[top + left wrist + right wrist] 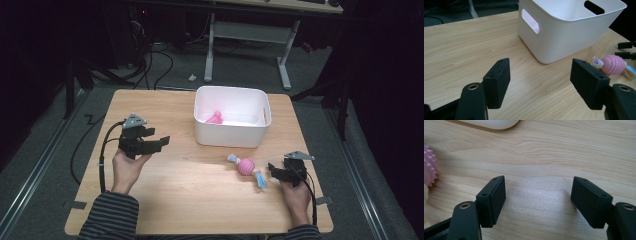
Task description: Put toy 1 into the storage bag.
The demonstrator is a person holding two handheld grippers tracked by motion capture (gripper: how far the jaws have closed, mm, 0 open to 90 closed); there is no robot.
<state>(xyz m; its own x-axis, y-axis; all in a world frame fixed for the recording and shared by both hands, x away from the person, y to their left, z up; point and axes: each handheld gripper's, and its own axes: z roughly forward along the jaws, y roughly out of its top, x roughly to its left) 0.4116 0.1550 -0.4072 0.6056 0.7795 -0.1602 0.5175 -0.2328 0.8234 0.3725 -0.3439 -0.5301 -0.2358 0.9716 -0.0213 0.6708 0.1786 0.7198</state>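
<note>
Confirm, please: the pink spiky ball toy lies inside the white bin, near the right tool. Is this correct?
Not quite. The pink spiky ball toy lies on the table, in front of the white bin, near the right tool. The high view shows it.

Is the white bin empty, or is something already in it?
Not empty: a pink toy lies on the floor of the bin.

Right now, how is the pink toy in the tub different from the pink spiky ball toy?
The pink toy lies inside the white tub; the spiky ball toy lies on the table. The tub toy looks all pink; the ball toy has pale rope ends. Both are pink and ungripped.
</note>
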